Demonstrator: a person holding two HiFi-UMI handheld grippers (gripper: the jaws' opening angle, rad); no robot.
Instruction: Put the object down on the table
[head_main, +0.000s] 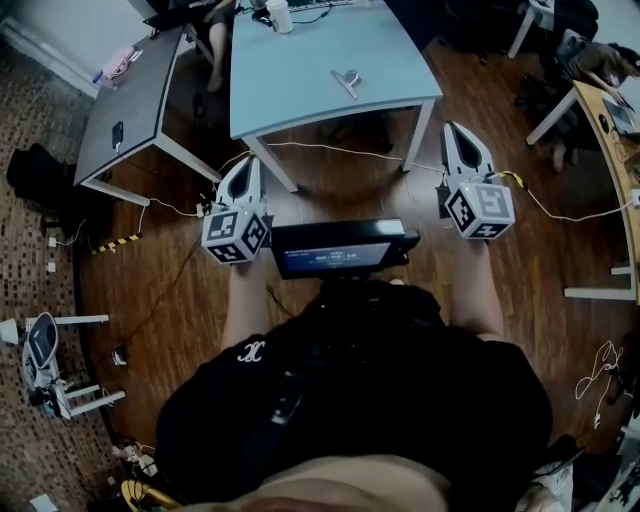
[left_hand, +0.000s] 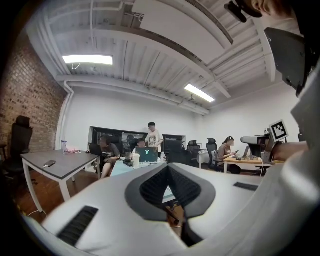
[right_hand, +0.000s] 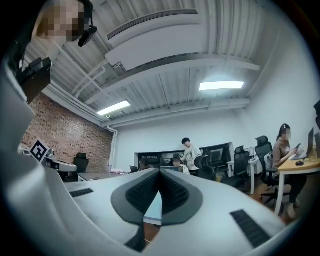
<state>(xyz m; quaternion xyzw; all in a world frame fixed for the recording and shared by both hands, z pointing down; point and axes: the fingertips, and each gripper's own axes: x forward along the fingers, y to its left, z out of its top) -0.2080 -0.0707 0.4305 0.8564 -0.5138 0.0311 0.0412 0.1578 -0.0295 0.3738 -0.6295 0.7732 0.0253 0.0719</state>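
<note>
Right gripper (head_main: 461, 130) empty; object (head_main: 347, 83) diagonal on table (head_main: 290, 75)

Ahead of you stands a pale blue surface (head_main: 300, 80) on white legs. A small metal object (head_main: 347, 82) lies toward its near right corner, well apart from the white cup (head_main: 279, 15) at the far edge. To your left, a grey surface (head_main: 140, 95) carries a dark phone (head_main: 117, 133) and something pink (head_main: 120, 62). A white cable (head_main: 330, 147) trails over the wood floor (head_main: 330, 195).
</note>
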